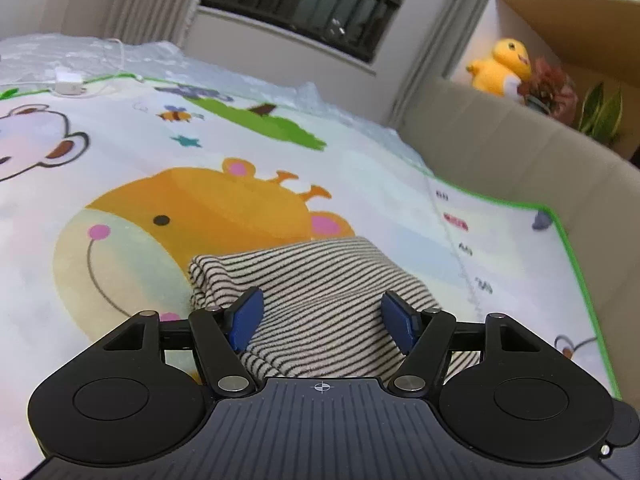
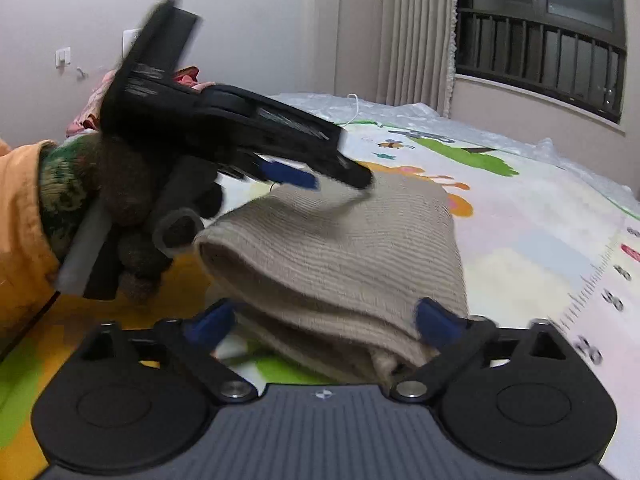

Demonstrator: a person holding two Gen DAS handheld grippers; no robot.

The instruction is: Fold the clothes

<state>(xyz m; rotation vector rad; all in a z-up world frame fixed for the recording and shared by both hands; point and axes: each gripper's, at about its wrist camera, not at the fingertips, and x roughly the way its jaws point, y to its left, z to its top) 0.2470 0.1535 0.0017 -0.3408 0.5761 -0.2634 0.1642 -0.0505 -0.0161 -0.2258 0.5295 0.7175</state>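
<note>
A folded garment with thin black and cream stripes (image 1: 304, 264) lies on a cartoon play mat (image 1: 160, 160). In the left wrist view my left gripper (image 1: 322, 298) is open, its blue pads (image 1: 248, 320) standing on either side of the fabric without squeezing it. The right wrist view shows the same garment (image 2: 340, 240) as a thick folded bundle. My right gripper (image 2: 326, 306) stands wide open at the bundle's near end, with the fabric between its fingers. A gloved hand with an orange sleeve (image 2: 132, 200) holds the left gripper (image 2: 340, 180) tilted over the top of the bundle.
The mat's green border (image 1: 576, 280) runs along a beige padded surround (image 1: 500, 152) on the right. A yellow plush toy (image 1: 504, 66) and plants (image 1: 600, 112) stand behind it. A white charger with its cable (image 1: 70, 86) lies at the far left. Pink clothes (image 2: 92, 108) are heaped by the wall.
</note>
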